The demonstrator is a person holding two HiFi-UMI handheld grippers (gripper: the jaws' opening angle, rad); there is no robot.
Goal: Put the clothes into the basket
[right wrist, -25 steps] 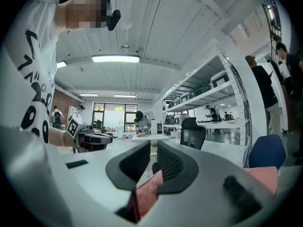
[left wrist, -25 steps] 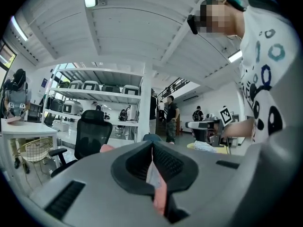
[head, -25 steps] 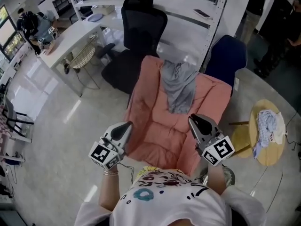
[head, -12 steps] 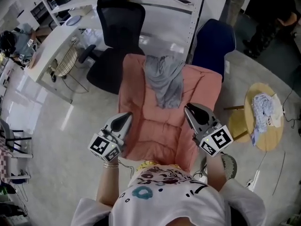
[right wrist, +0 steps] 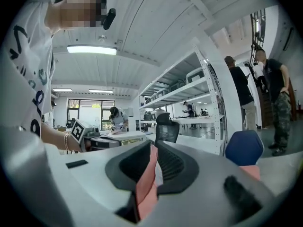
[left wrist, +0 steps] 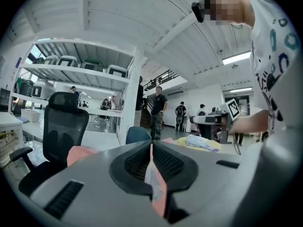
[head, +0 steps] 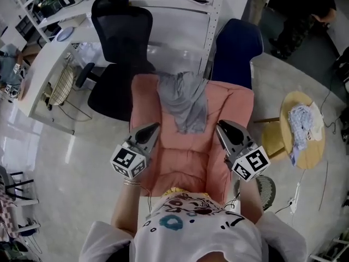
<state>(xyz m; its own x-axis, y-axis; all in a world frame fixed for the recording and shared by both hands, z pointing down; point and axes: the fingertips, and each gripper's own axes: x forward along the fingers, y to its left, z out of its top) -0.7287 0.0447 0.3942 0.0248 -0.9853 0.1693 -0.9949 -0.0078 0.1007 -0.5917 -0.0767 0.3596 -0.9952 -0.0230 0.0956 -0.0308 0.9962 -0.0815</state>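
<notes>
On pink chair [head: 188, 160] back | grey garment [head: 184, 100] hangs lengthwise toward seat

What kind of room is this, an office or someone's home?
Most likely an open-plan office or lab, not a home: a black swivel chair at a long white desk, tall white shelving stacked with equipment, and several people standing about.

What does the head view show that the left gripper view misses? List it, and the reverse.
Head view only: the grey garment lying on the pink cloth. Left gripper view only: the left gripper pinching that cloth's edge between shut jaws, and the ceiling. Both: black chair, blue chair, yellow table, right gripper.
</notes>
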